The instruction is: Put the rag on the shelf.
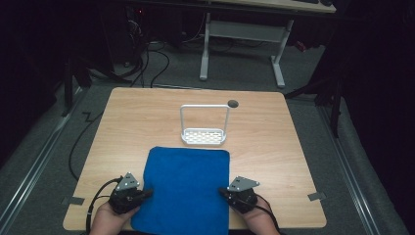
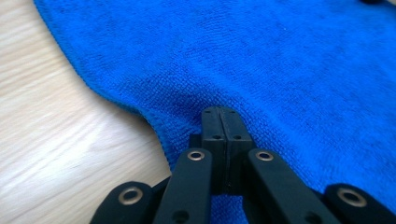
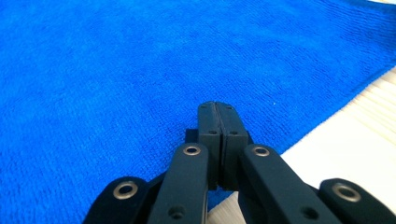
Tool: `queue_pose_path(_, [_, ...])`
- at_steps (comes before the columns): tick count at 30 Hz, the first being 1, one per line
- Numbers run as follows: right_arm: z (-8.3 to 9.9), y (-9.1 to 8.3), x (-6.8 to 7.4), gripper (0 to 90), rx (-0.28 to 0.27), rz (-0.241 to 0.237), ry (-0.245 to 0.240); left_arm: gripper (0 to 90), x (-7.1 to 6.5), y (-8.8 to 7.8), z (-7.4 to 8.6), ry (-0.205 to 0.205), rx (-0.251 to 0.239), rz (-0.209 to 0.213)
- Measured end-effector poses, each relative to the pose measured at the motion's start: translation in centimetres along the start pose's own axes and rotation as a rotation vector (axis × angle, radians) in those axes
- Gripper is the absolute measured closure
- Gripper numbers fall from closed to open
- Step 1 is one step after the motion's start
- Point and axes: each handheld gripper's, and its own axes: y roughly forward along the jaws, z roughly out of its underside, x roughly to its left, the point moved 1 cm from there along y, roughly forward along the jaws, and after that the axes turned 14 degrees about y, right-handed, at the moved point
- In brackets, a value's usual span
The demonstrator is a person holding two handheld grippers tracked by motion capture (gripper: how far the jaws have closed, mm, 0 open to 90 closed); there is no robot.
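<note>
The rectangular terry cloth towel (image 1: 187,188) is a really saturated royal blue, same shade all over, with a fine nubbly weave you can see up close and a slightly darker stitched hem. The light wood-grain counter (image 1: 274,132) is pale beige with soft streaky grain lines, plus one small dark grey round spot (image 1: 233,104) near the far edge. The small white plastic rack with a tall loop handle (image 1: 204,126) is plain white, its base dotted with rows of little slots. Both claws, left (image 2: 219,112) and right (image 3: 217,106), are matte black with silvery rivets. Floor is grey carpet (image 1: 313,88).
</note>
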Motion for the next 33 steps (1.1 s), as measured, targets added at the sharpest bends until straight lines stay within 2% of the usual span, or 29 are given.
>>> queue_pose_path(6, [0.7,-1.0,-1.2,90.0,-0.006,0.022,0.022,89.9,-1.3,1.0,-0.7,0.008,-0.018,0.063])
queue_pose_path(13, [1.7,-2.4,-2.3,90.0,-0.009,0.048,0.024,89.3,-3.1,2.1,-1.5,0.025,-0.028,0.140])
queue_pose_path(17, [2.6,-3.7,-3.4,89.8,-0.013,0.070,0.046,88.1,-4.0,2.4,-1.9,0.048,-0.025,0.170])
queue_pose_path(19, [3.2,-4.5,-4.1,89.2,-0.017,0.072,0.074,87.1,-4.4,2.5,-2.0,0.057,-0.024,0.178])
queue_pose_path(20, [3.2,-4.5,-4.1,89.2,-0.017,0.072,0.074,87.1,-4.4,2.5,-2.0,0.065,-0.021,0.179])
queue_pose_path(24, [3.5,-4.8,-4.3,87.7,-0.018,0.071,0.098,85.2,-4.7,2.3,-1.9,0.055,-0.022,0.177])
queue_pose_path(27, [3.4,-4.8,-4.1,83.8,-0.022,0.064,0.081,80.5,-4.6,2.0,-1.9,0.052,-0.022,0.173])
queue_pose_path(29, [3.3,-4.9,-4.0,80.7,-0.042,0.050,0.086,73.6,-4.1,1.7,-1.9,0.042,-0.052,0.141])
queue_pose_path(31, [3.1,-4.9,-4.0,79.4,-0.056,0.039,0.099,69.5,-3.2,1.4,-1.9,0.007,-0.086,0.114])
queue_pose_path(32, [3.0,-4.9,-4.1,78.2,-0.067,0.034,0.096,63.6,-2.5,1.3,-1.8,-0.016,-0.106,0.086])
queue_pose_path(33, [3.0,-4.9,-4.1,78.2,-0.067,0.034,0.096,63.6,-2.0,1.3,-1.9,-0.031,-0.114,0.067])
